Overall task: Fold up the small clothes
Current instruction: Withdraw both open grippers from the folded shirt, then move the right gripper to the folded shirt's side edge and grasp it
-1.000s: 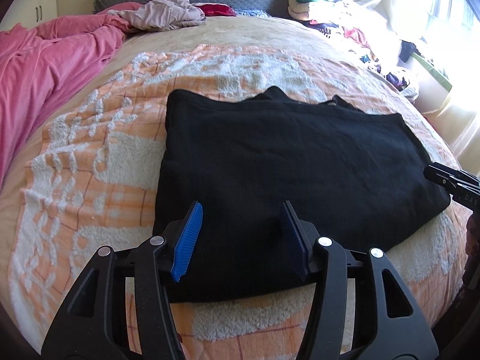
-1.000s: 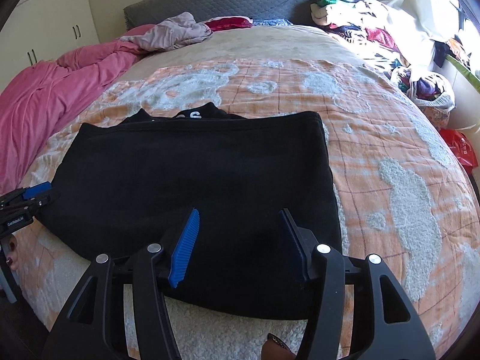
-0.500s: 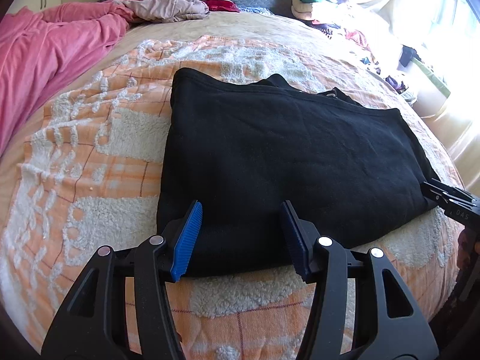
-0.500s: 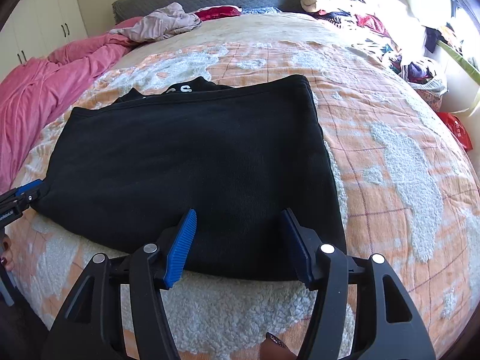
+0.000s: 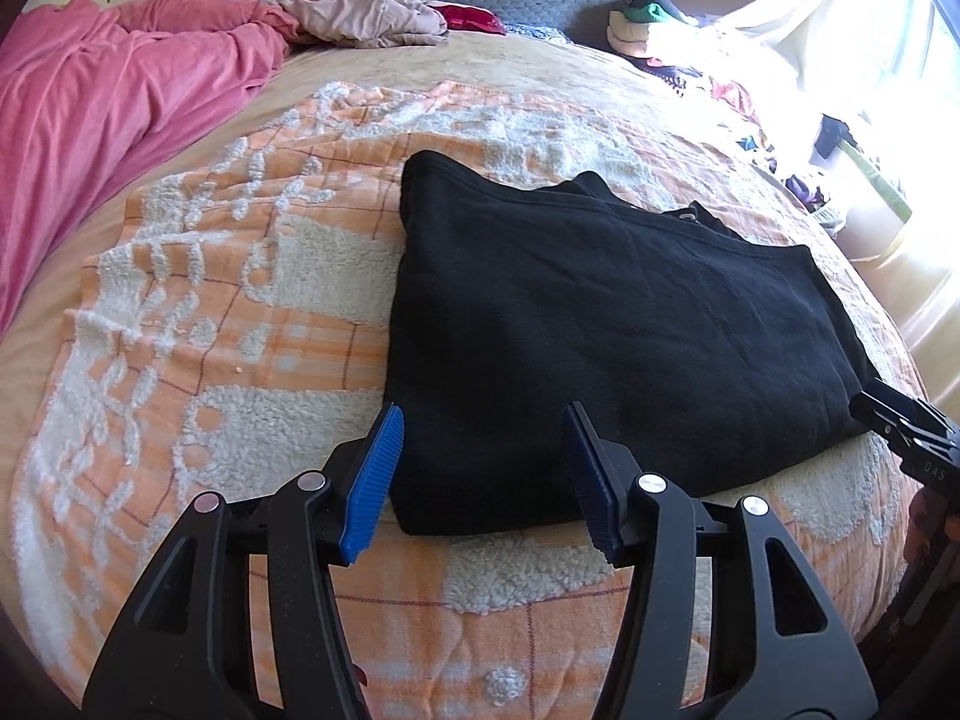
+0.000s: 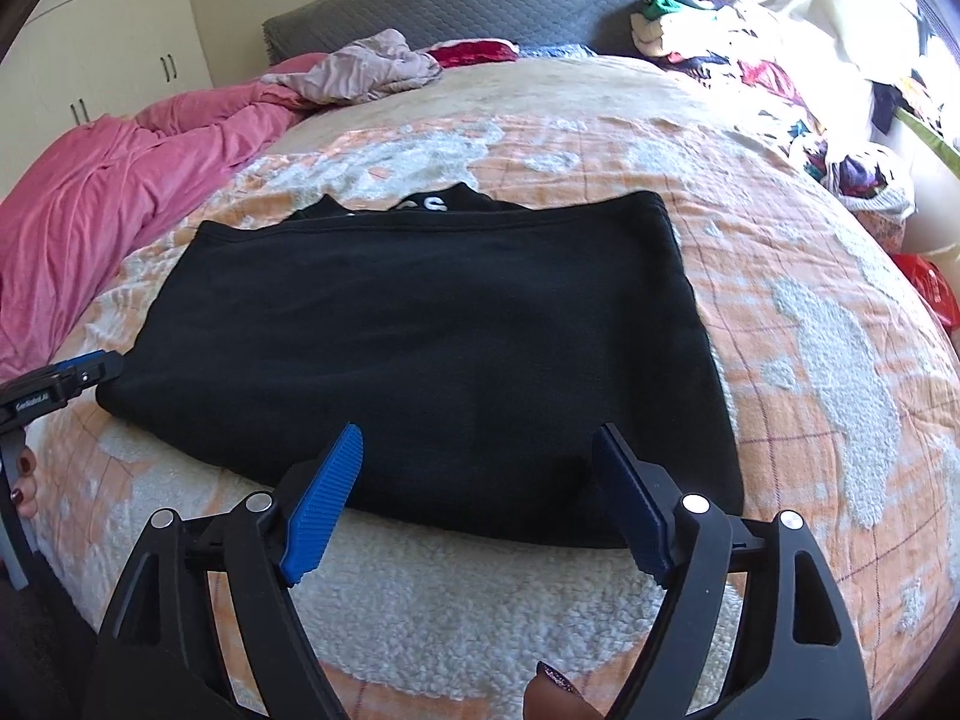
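On the bed (image 5: 180, 300) we see the folded black garment (image 5: 600, 324) lying flat at frame centre (white lettering peeks out at its far edge), while our left tongs (image 5: 480, 474) and right tongs (image 6: 474, 498) hover released at its near hem, gripping nothing.

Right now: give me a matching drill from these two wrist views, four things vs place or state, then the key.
1 black garment
2 pink duvet
3 left gripper
4 clothes pile

A bunched along the bed's left side
B folded flat on the orange blanket
C heaped at the bed's far right
D open, at the garment's near edge

Pairs: 1-B, 2-A, 3-D, 4-C
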